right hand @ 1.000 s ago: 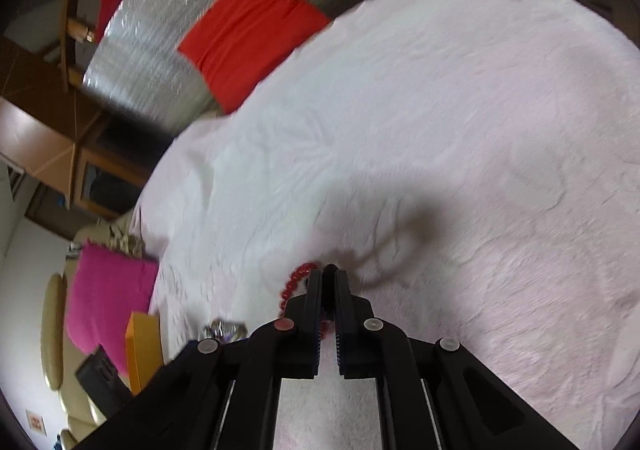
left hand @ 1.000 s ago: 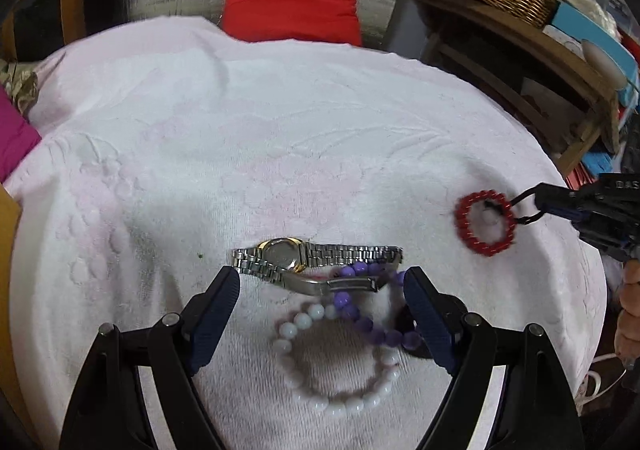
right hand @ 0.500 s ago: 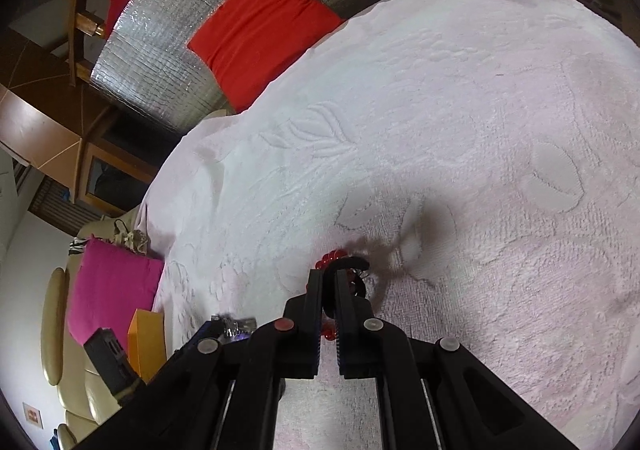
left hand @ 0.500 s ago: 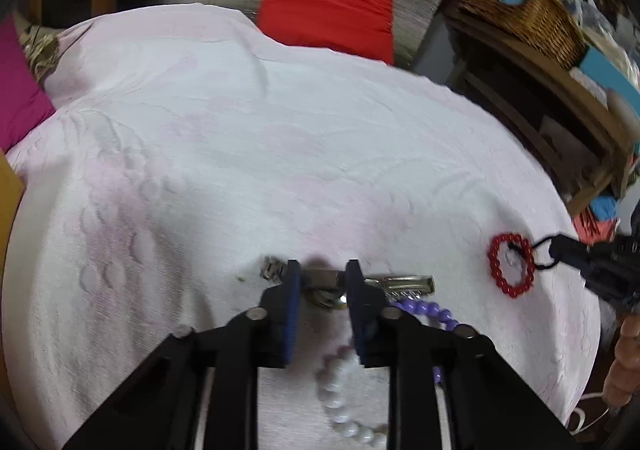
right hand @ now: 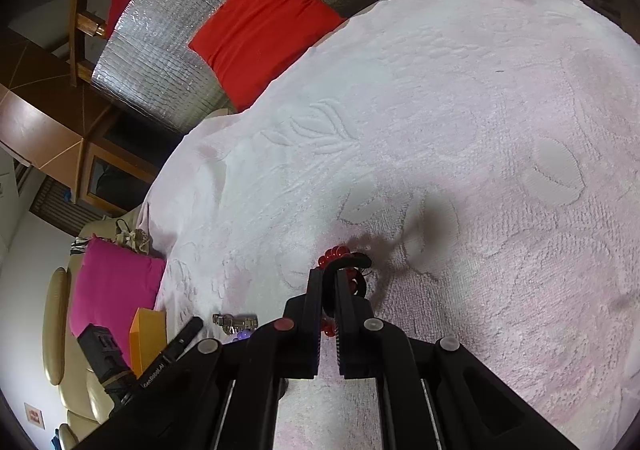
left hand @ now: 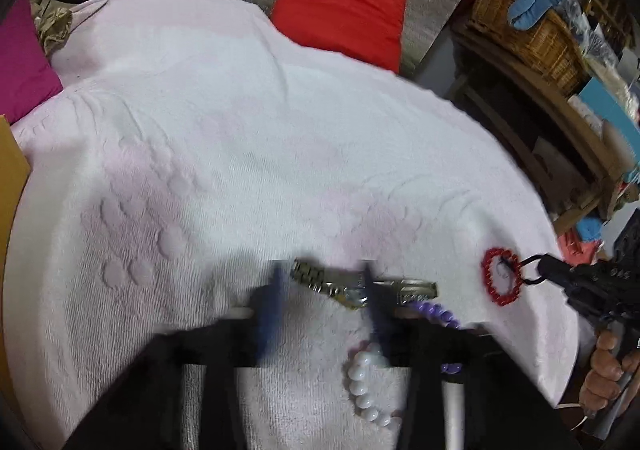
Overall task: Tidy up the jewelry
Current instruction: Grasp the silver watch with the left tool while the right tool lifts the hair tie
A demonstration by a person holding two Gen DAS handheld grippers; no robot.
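Note:
A silver and gold watch (left hand: 340,286) lies on the pink towel (left hand: 240,169), over a purple bead bracelet (left hand: 436,312) and beside a white bead bracelet (left hand: 360,386). My left gripper (left hand: 320,290) is blurred and its jaws are opening. The watch lies between them, by the right finger, and they do not press it. To the right lies a red bead bracelet (left hand: 502,282) with a black loop (left hand: 528,270) across it. My right gripper (right hand: 329,274) is shut on that loop (right hand: 348,262), with the red beads (right hand: 336,252) at its tips. The watch (right hand: 234,322) shows at lower left.
A red cushion (left hand: 340,1) leans on silver foil beyond the towel. A magenta cushion (left hand: 20,65) and an orange box (right hand: 146,338) sit at the left edge. A wicker basket (left hand: 532,37) stands on wooden shelving to the right. A hand (left hand: 608,366) holds the right gripper.
My left gripper's jaws went from wide apart to almost closed around the watch, and now stand apart again. The right gripper stayed shut by the red bracelet.

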